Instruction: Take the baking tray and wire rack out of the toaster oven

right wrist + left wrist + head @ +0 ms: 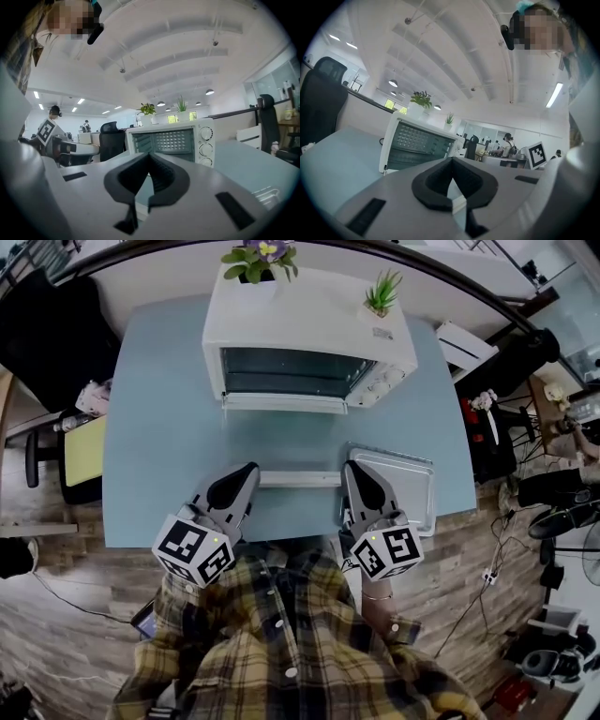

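Looking down from the head view, the white boxy toaster oven (pixel 309 324) sits at the far side of the pale blue tabletop (pixel 169 446) with its glass door (pixel 286 402) dropped open toward the person; 2 little potted plants ride on its roof, a purple-flowered one (pixel 261 257) at the back and a spiky green one (pixel 382 294) at the right corner. The shallow silver metal baking tray (pixel 412 486) is already out, lying flat on the table in front of the oven and off to the right, well apart from the door; the wire rack I honestly can't place, since the oven's inside is too dark and the fine lines by the tray in the right gripper view are too small to call. The left gripper (pixel 251 468) and the right gripper (pixel 354 468) both sit low by the table's near edge, pointing at the oven; the right one overlaps the tray's left rim in the head view. Each gripper's own view shows its 2 black pads closed together at the tips; a thin white strip (pixel 300 478) lies on the table from 1 tip to the other, and a sliver of white shows low in the left jaws' gap, but I can't tell whether either gripper is pinching it. A yellow plaid shirt (pixel 281 643) fills the bottom of the head view.
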`<state>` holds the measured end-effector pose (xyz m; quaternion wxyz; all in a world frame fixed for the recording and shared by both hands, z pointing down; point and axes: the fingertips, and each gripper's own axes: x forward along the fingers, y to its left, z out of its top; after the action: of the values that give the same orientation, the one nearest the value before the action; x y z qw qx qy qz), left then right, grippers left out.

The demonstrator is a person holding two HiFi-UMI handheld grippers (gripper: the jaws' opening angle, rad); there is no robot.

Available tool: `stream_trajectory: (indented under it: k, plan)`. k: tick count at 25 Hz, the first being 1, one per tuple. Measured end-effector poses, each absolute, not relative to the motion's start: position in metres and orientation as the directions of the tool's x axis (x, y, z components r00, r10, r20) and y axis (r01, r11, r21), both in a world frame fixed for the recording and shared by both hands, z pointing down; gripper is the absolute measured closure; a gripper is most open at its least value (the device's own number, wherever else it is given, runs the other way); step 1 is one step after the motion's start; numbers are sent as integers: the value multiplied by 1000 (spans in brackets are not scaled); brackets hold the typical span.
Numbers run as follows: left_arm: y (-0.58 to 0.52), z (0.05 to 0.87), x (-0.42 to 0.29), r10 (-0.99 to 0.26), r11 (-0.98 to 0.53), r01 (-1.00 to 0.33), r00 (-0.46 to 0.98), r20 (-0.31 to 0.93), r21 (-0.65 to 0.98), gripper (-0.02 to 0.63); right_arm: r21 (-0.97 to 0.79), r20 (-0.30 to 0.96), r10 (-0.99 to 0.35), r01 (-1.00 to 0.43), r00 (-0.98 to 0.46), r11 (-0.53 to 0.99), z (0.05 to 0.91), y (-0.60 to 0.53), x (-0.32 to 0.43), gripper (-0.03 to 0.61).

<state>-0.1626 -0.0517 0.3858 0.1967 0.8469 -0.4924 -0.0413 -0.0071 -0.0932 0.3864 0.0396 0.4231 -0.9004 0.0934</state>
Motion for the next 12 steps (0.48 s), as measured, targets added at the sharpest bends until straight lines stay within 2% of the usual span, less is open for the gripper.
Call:
stream_trajectory:
  k: [12]
  plan:
    - [-52,388,-165,-846,-445,-812,519,120,377,623,-137,159,-780,-795,-606,590,391,-91,2,575]
